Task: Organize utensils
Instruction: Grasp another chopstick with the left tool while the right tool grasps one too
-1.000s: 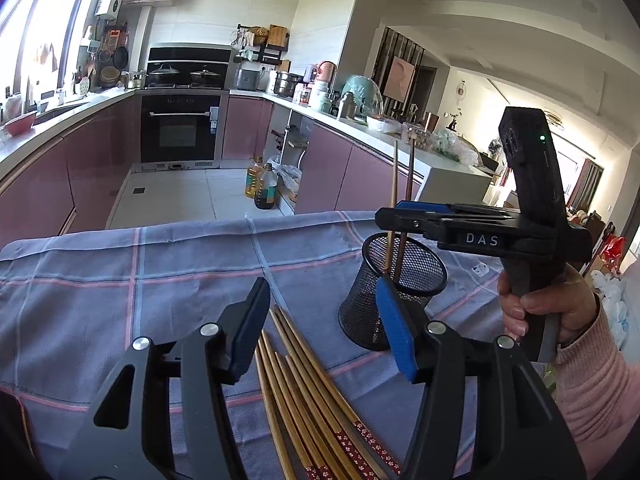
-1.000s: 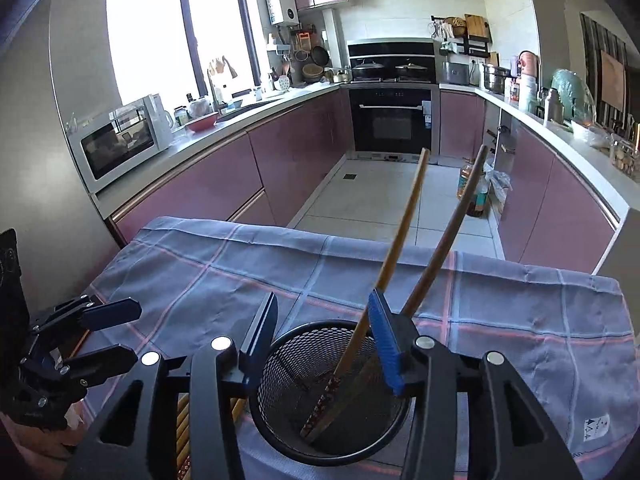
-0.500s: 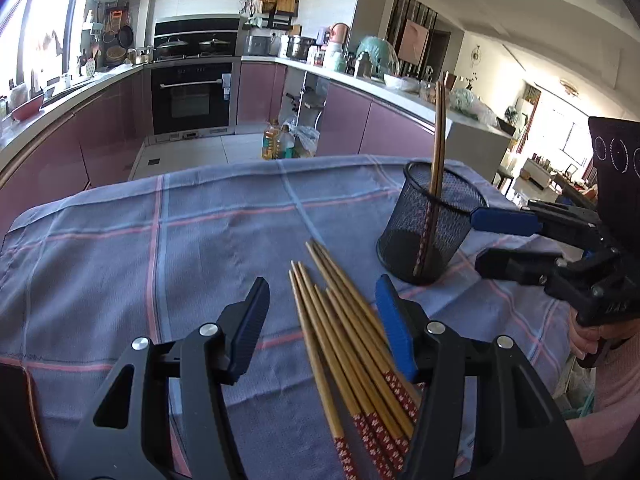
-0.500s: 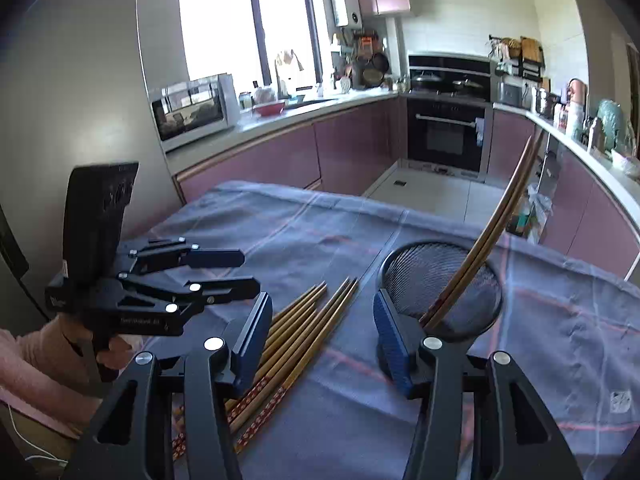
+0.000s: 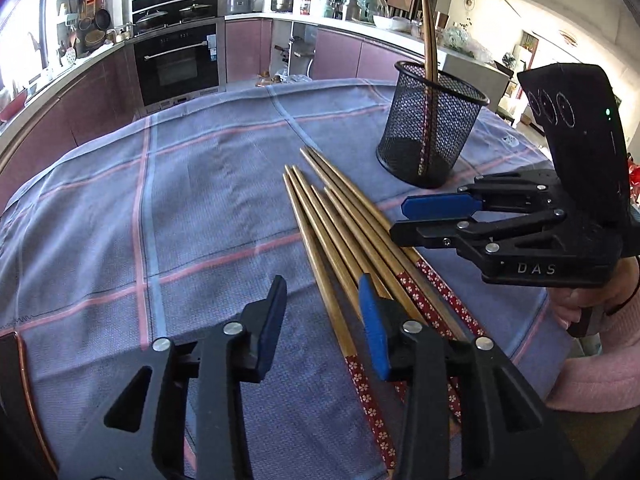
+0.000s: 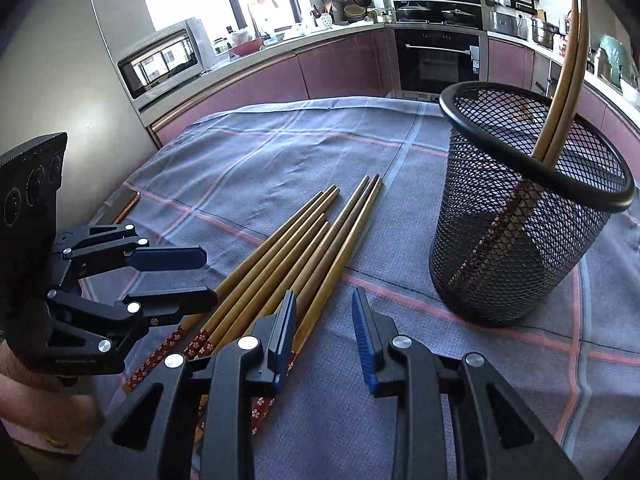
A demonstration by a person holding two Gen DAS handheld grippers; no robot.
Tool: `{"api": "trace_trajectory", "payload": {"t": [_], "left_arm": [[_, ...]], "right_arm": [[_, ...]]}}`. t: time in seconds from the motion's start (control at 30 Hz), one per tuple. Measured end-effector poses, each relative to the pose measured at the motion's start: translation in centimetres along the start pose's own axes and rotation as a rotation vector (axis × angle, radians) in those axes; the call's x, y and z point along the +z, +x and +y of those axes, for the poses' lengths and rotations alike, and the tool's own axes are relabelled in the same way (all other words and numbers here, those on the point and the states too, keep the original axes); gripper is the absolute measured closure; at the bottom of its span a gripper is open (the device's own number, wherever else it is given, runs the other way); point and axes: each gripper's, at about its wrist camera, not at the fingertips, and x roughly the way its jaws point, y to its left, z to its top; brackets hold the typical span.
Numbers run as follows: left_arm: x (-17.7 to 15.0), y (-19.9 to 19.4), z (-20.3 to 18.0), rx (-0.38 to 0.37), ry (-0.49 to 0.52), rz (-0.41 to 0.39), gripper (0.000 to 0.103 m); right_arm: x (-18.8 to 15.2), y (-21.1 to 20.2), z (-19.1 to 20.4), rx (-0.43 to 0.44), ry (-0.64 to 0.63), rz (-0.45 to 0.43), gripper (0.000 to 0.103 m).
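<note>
Just in front of the left gripper (image 5: 323, 308) a bunch of loose chopsticks (image 5: 344, 240) lies flat on the blue checked cloth (image 5: 180, 200) that covers the tabletop. One chopstick passes between its fingers, but the pads do not press it; the jaws are closing to a narrow gap. Beyond and to the right of this gripper stands the black mesh holder (image 5: 430, 128), upright, with two chopsticks (image 5: 429, 28) leaning inside. The right gripper (image 6: 324, 322) hovers at the right edge of the bunch, with bare cloth between its fingers. Its jaws are also closing, and they hold nothing. The holder is ahead of it, to its right.
</note>
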Motion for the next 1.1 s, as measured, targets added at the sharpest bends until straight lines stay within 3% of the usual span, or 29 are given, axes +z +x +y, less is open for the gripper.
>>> {"api": "trace_trajectory", "payload": {"t": [0.17,0.27,0.37,0.63,0.67,0.77,1.0,1.1], "left_arm": [[-0.1,0.5,0.2,0.011,-0.004,0.021,0.078],[-0.2,0.7,0.6,0.005,-0.020,0.035,0.080],[0.0,0.8,0.6,0.017,-0.019,0.039,0.080],[1.2,2.0,0.4,0.040,-0.016,0.044,0.083],[1.3,2.0,0.4,0.045,-0.019,0.045,0.085],[1.4,2.2,0.5,0.048,-0.043,0.040,0.092],[1.1,1.5,1.2,0.056,-0.111,0.014,0.095],[1.0,0.8,1.3,0.026,-0.116,-0.003,0.095]], "right_arm": [[-0.1,0.1,-0.2,-0.033,0.006,0.008,0.077],[-0.2,-0.1,-0.6,-0.052,0.004,0.017,0.084],[-0.1,0.0,-0.7,-0.066,0.001,0.024,0.085],[0.9,1.2,-0.2,-0.112,-0.015,0.014,0.074],[1.0,1.2,-0.2,-0.114,-0.009,0.010,0.075],[0.9,1.0,-0.9,-0.100,0.031,0.003,0.094],[0.3,-0.4,-2.3,-0.043,0.114,-0.048,0.097],[0.3,-1.4,-1.7,0.001,0.093,-0.072,0.097]]}}
